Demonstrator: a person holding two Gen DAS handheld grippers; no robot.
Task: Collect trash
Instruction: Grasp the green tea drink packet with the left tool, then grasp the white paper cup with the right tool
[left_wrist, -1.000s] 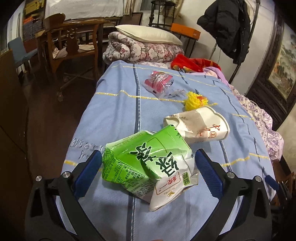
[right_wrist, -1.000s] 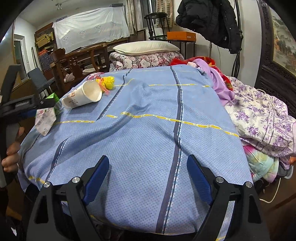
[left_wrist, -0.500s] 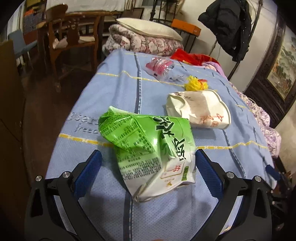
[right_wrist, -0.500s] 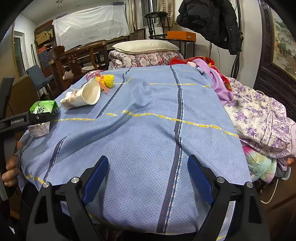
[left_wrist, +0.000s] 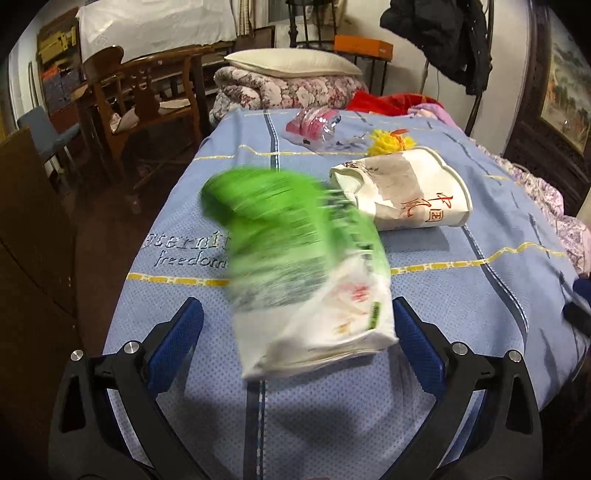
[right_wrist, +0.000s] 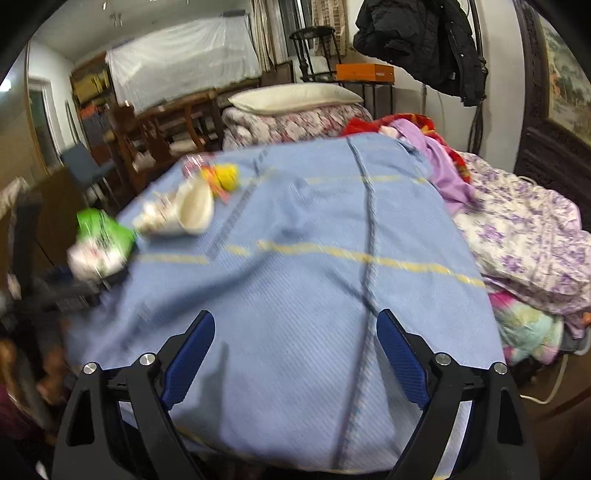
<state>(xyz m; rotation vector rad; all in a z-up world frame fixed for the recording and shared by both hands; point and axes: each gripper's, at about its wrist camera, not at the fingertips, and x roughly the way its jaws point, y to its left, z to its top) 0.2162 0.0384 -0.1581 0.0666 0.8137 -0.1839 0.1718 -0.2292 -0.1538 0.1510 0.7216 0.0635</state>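
Blue woven bedspread with yellow stripes (left_wrist: 480, 295) covers the whole bed, the largest thing in both views. Far beyond it a floral quilt roll (left_wrist: 288, 88) carries a cream pillow (left_wrist: 291, 62). Nearer, a green-and-white crumpled drink carton (left_wrist: 303, 280), blurred, sits between the spread blue pads of the left gripper (left_wrist: 297, 328); whether it touches the bedspread or either pad cannot be told. Just right and farther lies a white paper cup with red characters (left_wrist: 406, 192) on its side. Beyond it are a yellow crumpled wrapper (left_wrist: 388, 142) and a pink clear-plastic packet (left_wrist: 314, 123). The right gripper (right_wrist: 295, 354) hovers with its jaws wide apart over bare bedspread, holding nothing.
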